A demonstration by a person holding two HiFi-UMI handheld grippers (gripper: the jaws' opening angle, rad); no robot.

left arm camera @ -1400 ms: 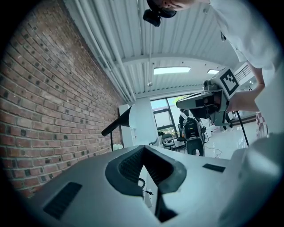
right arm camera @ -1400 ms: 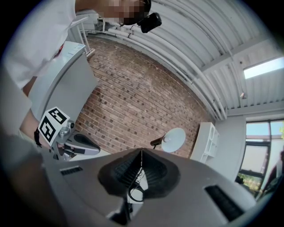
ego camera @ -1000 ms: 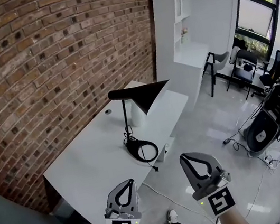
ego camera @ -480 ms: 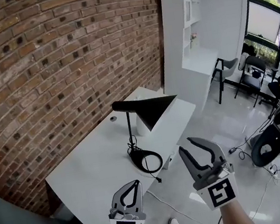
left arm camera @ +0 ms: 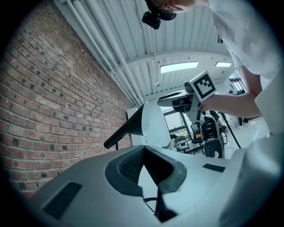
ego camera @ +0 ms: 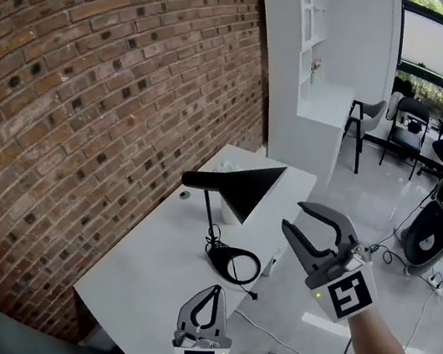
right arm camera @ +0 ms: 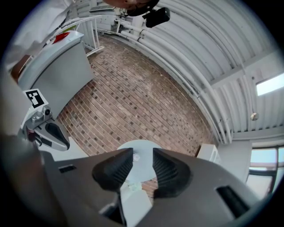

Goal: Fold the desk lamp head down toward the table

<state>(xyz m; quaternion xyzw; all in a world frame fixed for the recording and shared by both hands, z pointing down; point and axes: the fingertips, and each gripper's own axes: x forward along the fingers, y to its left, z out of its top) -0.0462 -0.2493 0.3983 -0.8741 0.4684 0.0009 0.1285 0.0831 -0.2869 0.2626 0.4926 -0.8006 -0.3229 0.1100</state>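
Zero progress: the black conical lamp head (ego camera: 245, 191) is raised, untouched. Your left gripper (ego camera: 215, 290) is clenched empty; your right gripper (ego camera: 294, 215) is opening, empty.

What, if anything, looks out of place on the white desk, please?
Only the cord: it lies loosely coiled at the foot of the desk lamp, and its end trails off the desk edge. Nothing looks spilled or damaged.

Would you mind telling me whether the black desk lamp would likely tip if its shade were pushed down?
The wide shade overhangs a thin stem, so it looks top-heavy and might tip. The flat ring base on the table seems broad, which probably steadies it. The stem likely stays stiff.
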